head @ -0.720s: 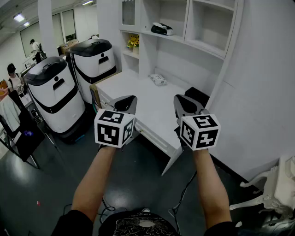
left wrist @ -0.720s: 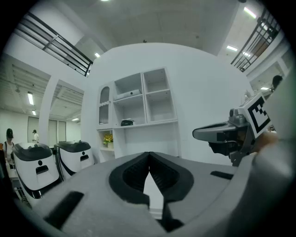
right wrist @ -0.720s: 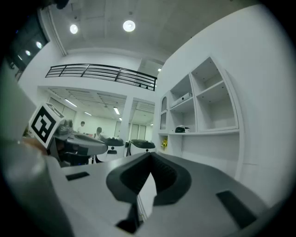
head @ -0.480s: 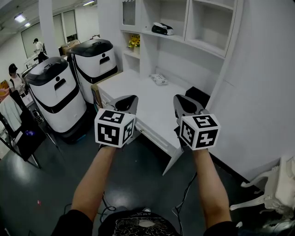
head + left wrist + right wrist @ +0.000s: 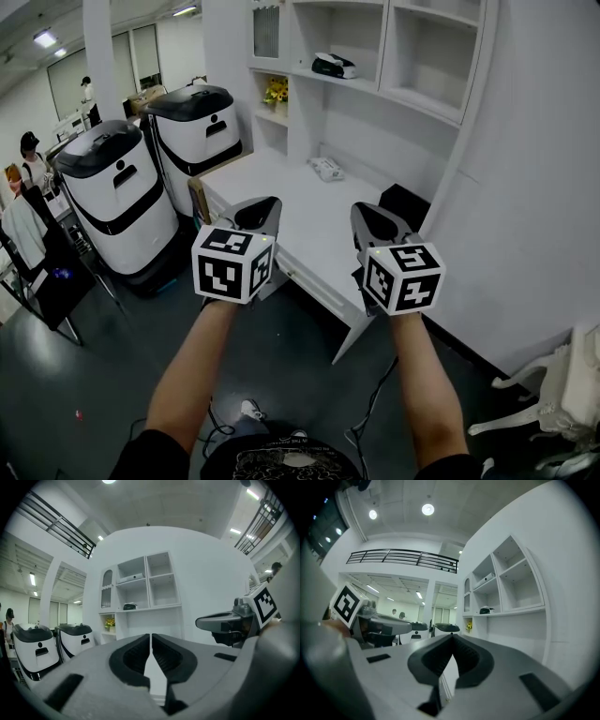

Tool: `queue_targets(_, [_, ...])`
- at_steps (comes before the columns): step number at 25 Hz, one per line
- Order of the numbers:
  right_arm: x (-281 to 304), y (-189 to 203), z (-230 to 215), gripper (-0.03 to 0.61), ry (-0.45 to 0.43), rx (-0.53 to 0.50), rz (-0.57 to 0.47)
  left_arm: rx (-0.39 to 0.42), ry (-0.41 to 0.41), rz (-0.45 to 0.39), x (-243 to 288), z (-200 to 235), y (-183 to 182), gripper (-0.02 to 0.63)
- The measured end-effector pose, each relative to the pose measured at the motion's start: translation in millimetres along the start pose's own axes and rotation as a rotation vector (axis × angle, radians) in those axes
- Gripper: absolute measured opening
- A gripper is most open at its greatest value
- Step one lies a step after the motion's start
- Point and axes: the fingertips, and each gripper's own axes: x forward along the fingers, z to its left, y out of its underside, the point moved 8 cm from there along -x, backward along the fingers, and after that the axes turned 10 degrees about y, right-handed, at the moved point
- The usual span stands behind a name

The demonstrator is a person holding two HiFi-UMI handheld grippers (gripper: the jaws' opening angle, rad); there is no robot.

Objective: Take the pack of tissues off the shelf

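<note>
A black-and-white pack [image 5: 333, 64] lies on the middle shelf of the white wall unit [image 5: 412, 94], far ahead of both grippers; it also shows small as the pack [image 5: 130, 606] and the pack [image 5: 486, 610]. A second white packet [image 5: 326, 169] lies on the desk [image 5: 281, 187] below. My left gripper [image 5: 265, 208] and right gripper [image 5: 367, 214] hover side by side over the desk's near corner, both shut and empty. The left gripper [image 5: 151, 637] has its jaws pressed together, and the right gripper [image 5: 452, 637] looks the same.
Two tall white-and-black machines [image 5: 117, 197] stand left of the desk. Yellow flowers [image 5: 273, 89] sit in a lower shelf niche. People stand at the far left [image 5: 23, 164]. A white chair [image 5: 562, 394] is at the bottom right. Cables lie on the dark floor [image 5: 375, 403].
The head view has shifted slightly, so desk and shelves sit a little lower in frame. Both grippers remain shut, side by side. A shoe now shows at the bottom.
</note>
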Motion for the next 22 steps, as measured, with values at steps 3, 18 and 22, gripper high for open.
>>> queue_targets(3, [8, 2, -1, 0.005, -0.007, 0.002, 0.007, -0.003, 0.005, -0.014, 6, 7, -3, 0.074])
queue_targets(18, [117, 14, 8, 0.005, 0.026, 0.02, 0.017, -0.024, 0.064, -0.006, 72, 109, 8, 0.232])
queue_targets(22, [162, 11, 19, 0.005, 0.055, 0.017, 0.022, -0.025, 0.102, -0.009, 93, 160, 5, 0.241])
